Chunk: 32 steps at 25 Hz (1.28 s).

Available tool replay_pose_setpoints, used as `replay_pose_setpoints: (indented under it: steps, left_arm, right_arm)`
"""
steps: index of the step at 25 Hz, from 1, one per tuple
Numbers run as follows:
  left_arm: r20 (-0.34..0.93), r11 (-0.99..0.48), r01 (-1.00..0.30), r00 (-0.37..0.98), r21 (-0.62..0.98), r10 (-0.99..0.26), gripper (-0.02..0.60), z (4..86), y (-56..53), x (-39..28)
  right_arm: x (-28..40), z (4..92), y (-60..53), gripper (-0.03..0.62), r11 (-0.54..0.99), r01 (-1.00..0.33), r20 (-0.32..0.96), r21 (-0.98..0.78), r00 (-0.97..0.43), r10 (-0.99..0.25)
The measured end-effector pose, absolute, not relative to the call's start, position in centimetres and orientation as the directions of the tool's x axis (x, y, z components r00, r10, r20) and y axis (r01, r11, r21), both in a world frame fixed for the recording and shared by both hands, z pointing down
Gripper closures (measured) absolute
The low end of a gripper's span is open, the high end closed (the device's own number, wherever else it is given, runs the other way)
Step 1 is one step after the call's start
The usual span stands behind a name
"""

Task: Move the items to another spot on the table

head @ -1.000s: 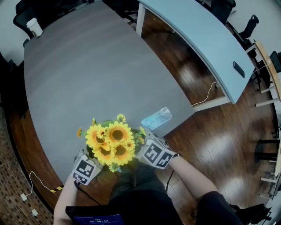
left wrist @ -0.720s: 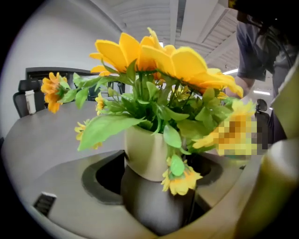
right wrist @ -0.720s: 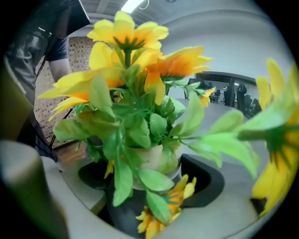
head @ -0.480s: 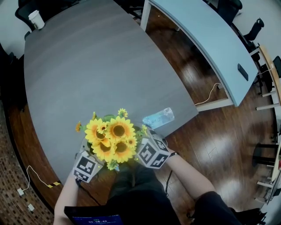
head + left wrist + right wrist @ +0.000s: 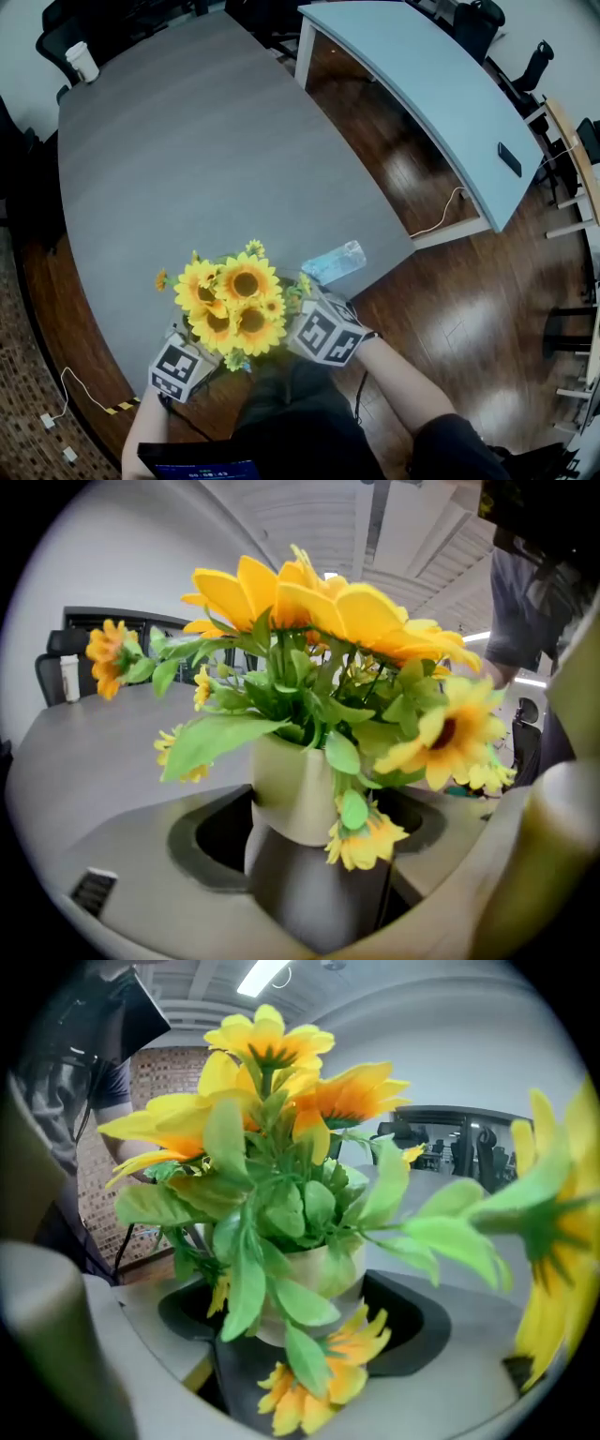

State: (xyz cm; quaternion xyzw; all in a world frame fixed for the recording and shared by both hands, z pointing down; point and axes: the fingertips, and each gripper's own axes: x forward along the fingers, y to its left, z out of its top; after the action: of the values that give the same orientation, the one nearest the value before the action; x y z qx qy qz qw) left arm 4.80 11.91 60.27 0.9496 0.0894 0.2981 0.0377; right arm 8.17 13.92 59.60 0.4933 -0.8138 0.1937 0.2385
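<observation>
Vase (image 5: 291,794) of sunflowers (image 5: 234,305) upright, blooms up, at desk (image 5: 187,169) near edge; left tool (image 5: 309,860) and right tool (image 5: 300,1344) both clamped on vase.

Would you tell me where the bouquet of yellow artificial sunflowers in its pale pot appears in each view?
Head view: yellow sunflower bouquet low, left of centre, at the grey table's near edge; its pot is hidden under the blooms.
Left gripper view: fills the centre, pale pot between the jaws.
Right gripper view: centre, pot between the jaws.
Shared landmark: the grey table.
</observation>
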Motion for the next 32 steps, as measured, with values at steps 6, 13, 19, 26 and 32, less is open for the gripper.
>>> replay_pose_setpoints:
  steps: [6,13,19,26,32]
  left_arm:
    - [0.520,-0.986,0.144,0.838,0.086,0.168,0.176,55.2,11.5,4.1]
    - [0.466,-0.991,0.132,0.875,0.032,0.132,0.176,48.7,10.7,3.7]
    - [0.414,-0.989,0.141,0.904,-0.044,0.110,0.176,44.6,10.2,3.0]
    - [0.407,-0.983,0.165,0.906,-0.085,0.117,0.176,43.5,12.1,1.0]
    - [0.419,-0.977,0.184,0.900,-0.111,0.122,0.176,43.6,14.2,-0.1]
  right_arm:
    - [7.6,54.6,13.6,0.152,0.437,-0.897,0.534,-0.071,-0.404,-0.743]
    - [7.1,48.5,12.7,0.151,0.452,-0.891,0.474,-0.037,-0.414,-0.777]
    - [6.3,44.1,12.2,0.151,0.459,-0.885,0.442,0.071,-0.385,-0.810]
    - [4.3,42.8,14.3,0.151,0.448,-0.888,0.446,0.106,-0.361,-0.819]
    - [3.1,42.9,16.6,0.152,0.431,-0.896,0.448,0.106,-0.344,-0.825]
